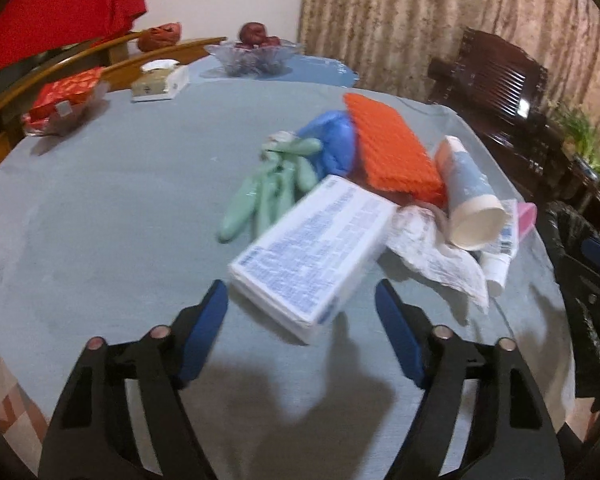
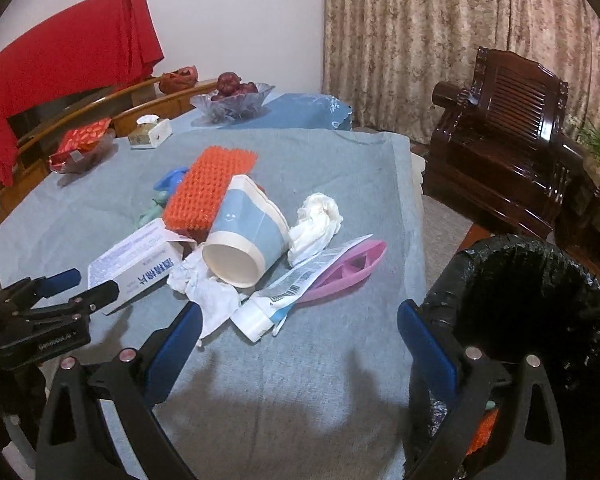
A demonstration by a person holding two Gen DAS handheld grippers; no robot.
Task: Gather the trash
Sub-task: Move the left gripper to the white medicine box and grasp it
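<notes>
Over the grey cloth of the desk (image 2: 340,184), I see my left tool (image 1: 302,300) spread wide around the near corner of a white printed carton (image 1: 312,252), pads apart from it. My right tool (image 2: 300,320) is spread too, holding nothing, just short of a squeezed toothpaste tube (image 2: 276,300). Behind lie a paper cup (image 2: 244,240) on its side, crumpled tissue (image 2: 316,220) and a bristly orange brush (image 2: 208,188). Beside the desk stands a black-lined bin (image 2: 540,304).
</notes>
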